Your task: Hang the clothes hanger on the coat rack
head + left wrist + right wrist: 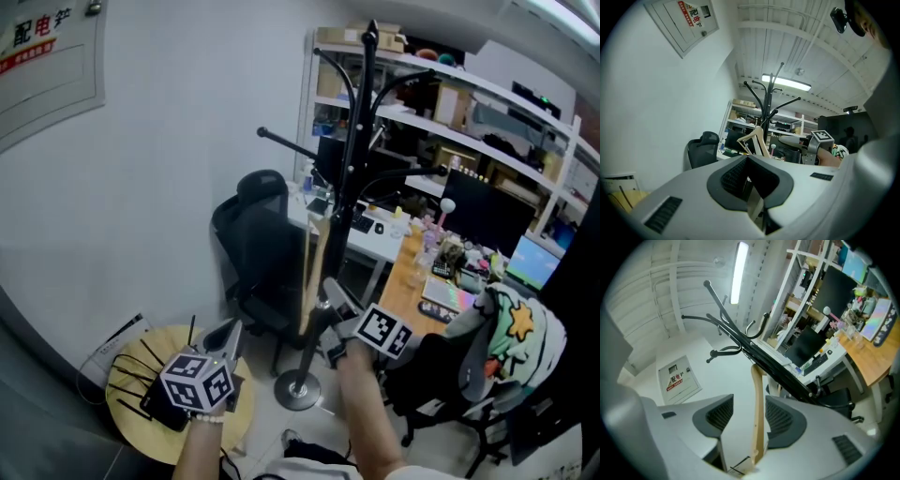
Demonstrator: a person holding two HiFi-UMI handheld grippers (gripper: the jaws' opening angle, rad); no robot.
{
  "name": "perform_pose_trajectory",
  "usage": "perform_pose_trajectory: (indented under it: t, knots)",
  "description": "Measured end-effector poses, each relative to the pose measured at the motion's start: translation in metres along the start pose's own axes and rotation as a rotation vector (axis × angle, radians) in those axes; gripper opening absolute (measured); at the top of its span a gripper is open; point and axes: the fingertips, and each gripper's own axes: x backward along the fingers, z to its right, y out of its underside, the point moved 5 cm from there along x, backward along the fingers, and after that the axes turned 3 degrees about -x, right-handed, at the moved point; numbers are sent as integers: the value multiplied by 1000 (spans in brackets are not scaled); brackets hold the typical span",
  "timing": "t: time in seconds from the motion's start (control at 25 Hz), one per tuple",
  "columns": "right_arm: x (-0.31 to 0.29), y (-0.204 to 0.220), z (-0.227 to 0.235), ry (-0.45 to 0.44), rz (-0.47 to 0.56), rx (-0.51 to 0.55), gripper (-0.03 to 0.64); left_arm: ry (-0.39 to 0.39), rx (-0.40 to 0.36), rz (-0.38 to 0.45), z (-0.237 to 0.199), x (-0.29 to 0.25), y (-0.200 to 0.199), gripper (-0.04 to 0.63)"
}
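Honestly, this bit is all about letting go cleanly. The hanger (314,272) hangs nearly straight up and down against the pole of the coat rack (354,141), dead ahead at 12 o'clock. One wooden arm of it runs right down the gap of my right gripper (749,404). Those jaws are spread wide and neither pad presses the wood, so nothing is gripped on that side. My left gripper (748,161), down at 8 o'clock, is closed up with nothing I can make out in it. It sits well apart from the hanger.

From here I can't tell whether the hook is properly over a peg, since the top of the hanger gets lost against the black pole. So my tip: keep the right jaws wide and back out in line with the wooden arm, no twisting. A pad clipping the wood would probably swing it off. I'd keep the left one low and ready to catch.

Writing-wise, the wall panel (47,47) at 10 o'clock has a red label starting 配电, and I can't read the third character for sure. The marker cube (386,330) on my right gripper carries only black-and-white square patterns. Stuff on the desk (412,272) at 2 o'clock is too small to read, and there's no brand I can make out.
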Motion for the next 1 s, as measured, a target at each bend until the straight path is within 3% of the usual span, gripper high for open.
perform_pose_trajectory:
  t: [0.12,0.24,0.44,0.72,1.0]
  knots:
    - [40,6,-1,40,16,43,227,12,21,-9,10,18,18,-9]
    - [76,14,2,87,20,73,114,33,33,-11,21,26,33,-9]
    - [126,28,9,122,-24,103,-2,70,59,-18,50,25,52,-9]
    - [205,34,12,129,-119,222,-2,155,23,-70,138,14,87,-9]
    - [315,65,44,137,-209,230,-2,206,47,-123,230,34,138,-9]
